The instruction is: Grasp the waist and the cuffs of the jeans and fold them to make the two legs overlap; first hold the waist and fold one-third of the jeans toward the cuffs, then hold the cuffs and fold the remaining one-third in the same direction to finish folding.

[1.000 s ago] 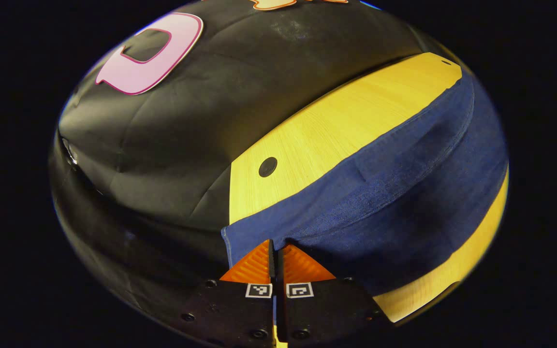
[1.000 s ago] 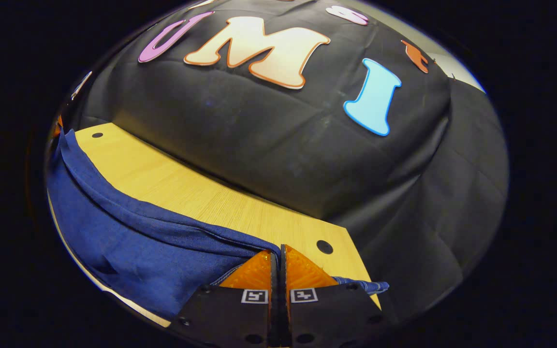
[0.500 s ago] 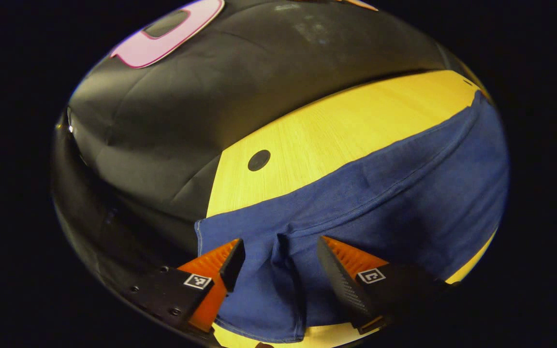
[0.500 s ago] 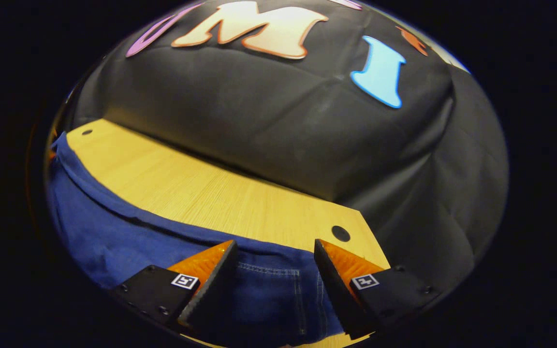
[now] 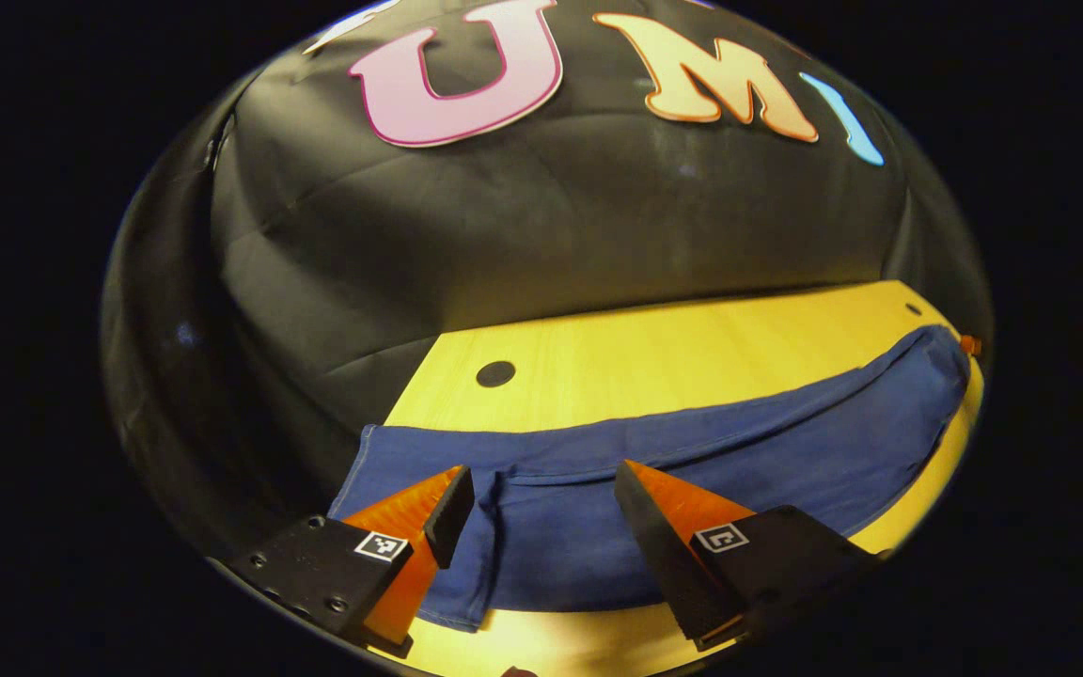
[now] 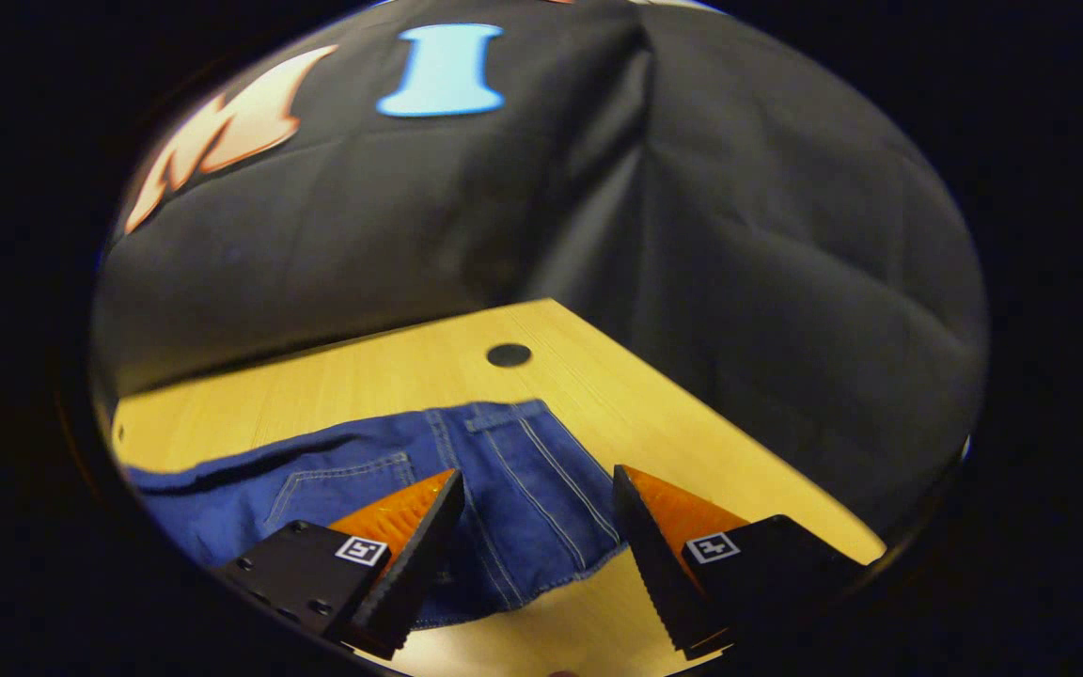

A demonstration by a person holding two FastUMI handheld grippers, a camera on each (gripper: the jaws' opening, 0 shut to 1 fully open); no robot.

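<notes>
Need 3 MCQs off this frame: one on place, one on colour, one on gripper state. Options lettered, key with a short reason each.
1. Where do the jeans lie?
A. flat on the wooden table
B. hanging from the booth wall
C. on the floor

2. What colour are the jeans?
A. black
B. blue
C. grey

3. How do the left gripper and right gripper stand?
A. both shut on the jeans
B. one open, one shut
C. both open, above the jeans

Key:
1 A, the denim spreads across the tabletop in both views.
2 B, blue denim with lighter stitching in the right gripper view.
3 C, each gripper's fingers stand wide apart with cloth visible between them, pinching nothing.
</notes>
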